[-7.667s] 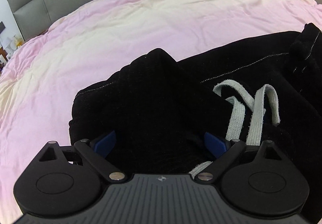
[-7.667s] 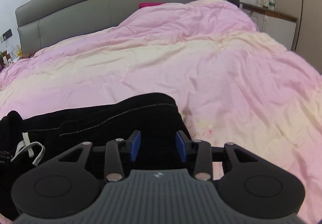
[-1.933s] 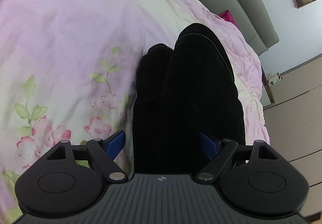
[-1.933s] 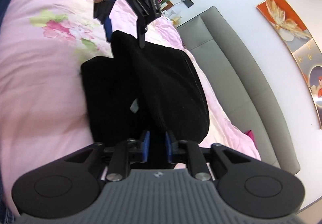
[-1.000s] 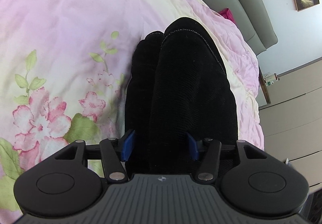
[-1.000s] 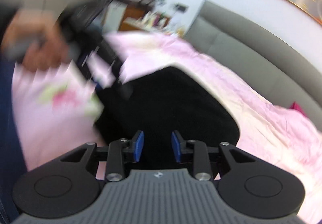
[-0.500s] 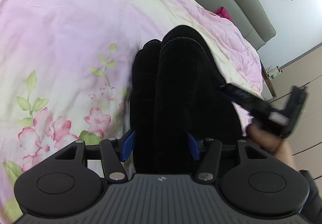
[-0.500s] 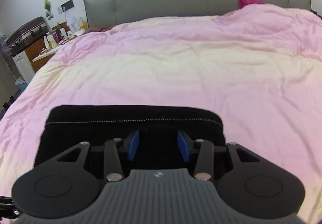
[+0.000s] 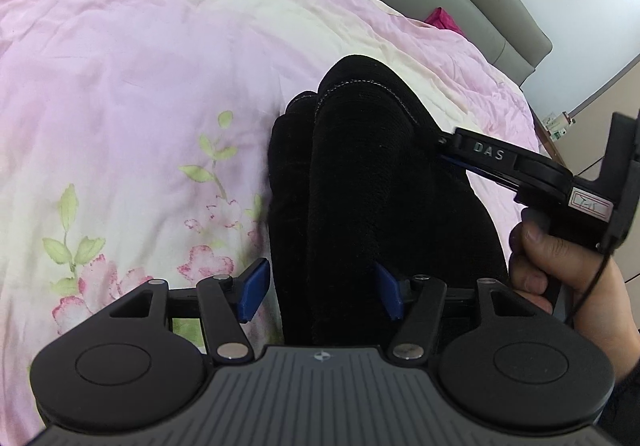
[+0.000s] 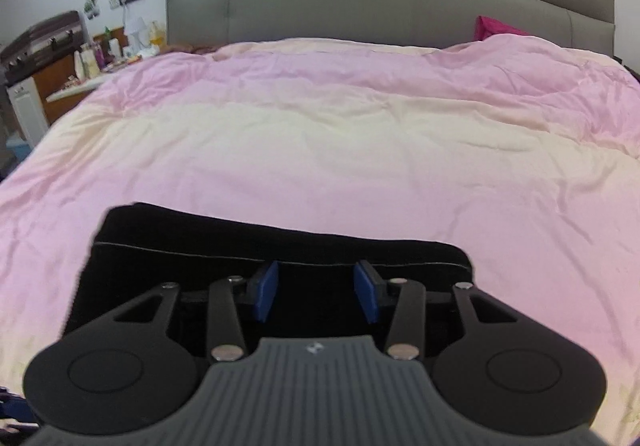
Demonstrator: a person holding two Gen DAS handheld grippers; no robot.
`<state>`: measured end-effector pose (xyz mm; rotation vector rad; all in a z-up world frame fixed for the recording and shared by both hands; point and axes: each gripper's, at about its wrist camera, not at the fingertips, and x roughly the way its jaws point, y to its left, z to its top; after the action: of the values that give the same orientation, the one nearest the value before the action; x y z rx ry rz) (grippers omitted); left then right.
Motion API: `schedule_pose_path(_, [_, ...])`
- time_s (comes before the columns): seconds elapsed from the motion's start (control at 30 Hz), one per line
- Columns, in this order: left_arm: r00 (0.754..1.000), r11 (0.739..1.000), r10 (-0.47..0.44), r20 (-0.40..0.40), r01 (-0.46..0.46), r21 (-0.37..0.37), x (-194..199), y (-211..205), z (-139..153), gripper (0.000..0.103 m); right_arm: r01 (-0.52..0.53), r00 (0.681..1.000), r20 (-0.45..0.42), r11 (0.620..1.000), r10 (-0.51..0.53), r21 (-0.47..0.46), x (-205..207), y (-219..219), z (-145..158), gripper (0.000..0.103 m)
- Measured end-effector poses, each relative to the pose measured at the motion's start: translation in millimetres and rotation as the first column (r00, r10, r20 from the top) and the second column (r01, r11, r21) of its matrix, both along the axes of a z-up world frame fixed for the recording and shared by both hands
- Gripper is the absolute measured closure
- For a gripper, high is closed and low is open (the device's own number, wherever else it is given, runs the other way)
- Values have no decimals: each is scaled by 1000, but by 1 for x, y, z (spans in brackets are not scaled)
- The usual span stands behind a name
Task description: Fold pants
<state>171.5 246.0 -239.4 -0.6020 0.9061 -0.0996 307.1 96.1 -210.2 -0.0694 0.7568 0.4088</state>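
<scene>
The black pants (image 9: 360, 173) lie folded into a thick bundle on the pink bed cover. My left gripper (image 9: 320, 292) straddles the near end of the bundle, jaws partly open, with the fabric between the blue pads. The right gripper also shows in the left wrist view (image 9: 452, 153), reaching in from the right against the bundle's side. In the right wrist view the pants (image 10: 240, 262) lie flat as a wide black rectangle and my right gripper (image 10: 316, 290) hovers over their near edge, jaws open, with nothing pinched.
The pink and cream bed cover (image 10: 360, 133) spreads all around the pants, with a flower print near the foot (image 9: 100, 246). A grey headboard (image 10: 380, 5) stands at the far end. A cluttered side table (image 10: 88, 57) is at the left. A magenta pillow (image 10: 496, 29) sits by the headboard.
My right gripper let go of the pants, swung round and now faces the headboard over the bundle. My left gripper's jaws narrowed around the bundle's end, then widened slightly.
</scene>
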Motion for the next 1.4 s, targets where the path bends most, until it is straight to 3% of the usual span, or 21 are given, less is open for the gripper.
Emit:
schedule_pose_path(0.07, [1000,1000,3,-10,-3,16,-1,-1,0,34,-58,998,10,998,58,12,-13,17,0,64])
schedule_pose_path(0.17, [1000,999,10,-27,-9,37,-1,0,-3,34,-97,995,34,994,99,-59,-25,39,-11,64])
schedule_pose_path(0.4, [1000,1000,1,6,-2,17,-4,4,-3,33,-99,995,-30,995,99,-22,-16,31,-5,63])
schedule_pose_path(0.7, [1000,993,-16,19,14,116,-8,-11,8,34,-88,996,0,996,88,-1,-46,-12,24,61])
schedule_pose_path(0.8, [1000,990,-15,15,13,141,-8,-14,11,34,-46,999,-3,999,46,27,-59,-39,28,56])
schedule_pose_path(1.03, [1000,977,-25,-1,25,211,-6,-23,11,28,41,998,-50,992,-35,119,-108,-106,-8,47])
schedule_pose_path(1.13, [999,974,-28,-17,31,225,-4,-24,13,27,35,997,-72,988,-25,148,-111,-113,-25,47])
schedule_pose_path(1.2, [1000,974,-16,-17,20,225,-5,-22,23,27,19,994,-106,984,0,175,-105,-121,-19,46])
schedule_pose_path(1.27, [1000,969,2,-4,-1,247,-7,-21,35,26,-10,992,-118,980,34,200,-100,-130,-8,43])
schedule_pose_path(1.3, [1000,965,11,-2,-10,261,-8,-21,41,25,-20,992,-116,981,43,192,-99,-135,-3,36])
schedule_pose_path(1.4, [1000,965,11,-19,-6,261,-3,-22,51,17,-64,991,-113,990,78,125,-98,-145,8,27])
